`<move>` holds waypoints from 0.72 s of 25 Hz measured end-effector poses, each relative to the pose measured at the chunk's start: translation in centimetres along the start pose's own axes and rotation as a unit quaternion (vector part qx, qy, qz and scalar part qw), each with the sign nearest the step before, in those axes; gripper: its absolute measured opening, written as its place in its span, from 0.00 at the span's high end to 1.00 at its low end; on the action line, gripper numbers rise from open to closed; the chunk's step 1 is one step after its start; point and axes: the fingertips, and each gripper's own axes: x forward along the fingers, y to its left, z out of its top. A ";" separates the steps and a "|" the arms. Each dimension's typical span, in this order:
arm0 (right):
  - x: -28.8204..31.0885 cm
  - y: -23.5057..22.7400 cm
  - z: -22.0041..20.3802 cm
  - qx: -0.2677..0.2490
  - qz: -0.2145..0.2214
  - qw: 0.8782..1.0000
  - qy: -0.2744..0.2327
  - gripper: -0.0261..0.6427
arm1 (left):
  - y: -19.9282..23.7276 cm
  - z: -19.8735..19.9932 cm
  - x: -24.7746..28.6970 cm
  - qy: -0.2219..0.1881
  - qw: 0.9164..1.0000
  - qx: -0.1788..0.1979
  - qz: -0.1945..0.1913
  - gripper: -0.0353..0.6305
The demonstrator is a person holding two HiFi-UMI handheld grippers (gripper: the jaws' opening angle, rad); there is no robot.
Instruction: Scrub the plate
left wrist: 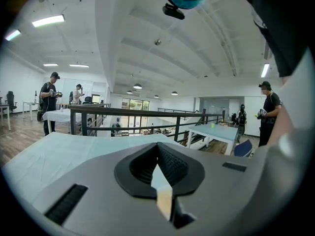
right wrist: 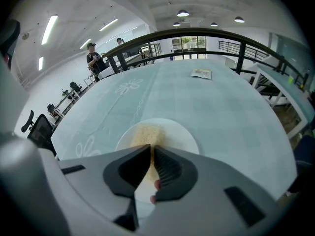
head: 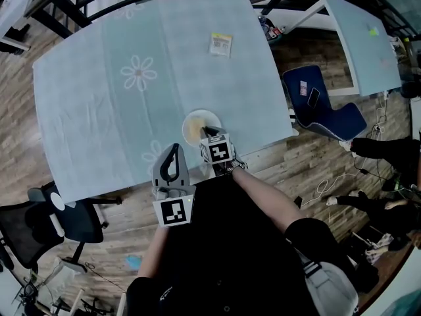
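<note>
My right gripper (right wrist: 150,150) is clamped on a yellow scouring pad (right wrist: 143,133) lying on the round white plate (right wrist: 186,137) by the teal-clothed table's (head: 99,78) near edge. My left gripper (left wrist: 158,154) is closed and empty.

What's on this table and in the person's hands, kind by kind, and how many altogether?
Plate: 1
Yellowish patch on the plate, pad or residue, unclear: 1
Packet: 1
Hand-held tools: 2, left tool and right tool
Total: 5
</note>
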 end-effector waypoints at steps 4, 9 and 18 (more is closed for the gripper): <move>-0.1 -0.6 -0.2 0.002 -0.008 1.000 0.000 0.92 | -0.1 -0.1 0.1 0.002 1.000 0.000 -0.002 0.93; -0.4 -1.8 -0.2 0.016 -0.022 1.000 -0.004 0.92 | -0.5 -0.2 0.4 0.003 1.000 0.000 -0.009 0.93; -0.9 -3.2 -0.2 0.027 -0.046 0.998 -0.014 0.92 | -0.9 -0.2 0.7 0.005 1.000 0.005 -0.021 0.93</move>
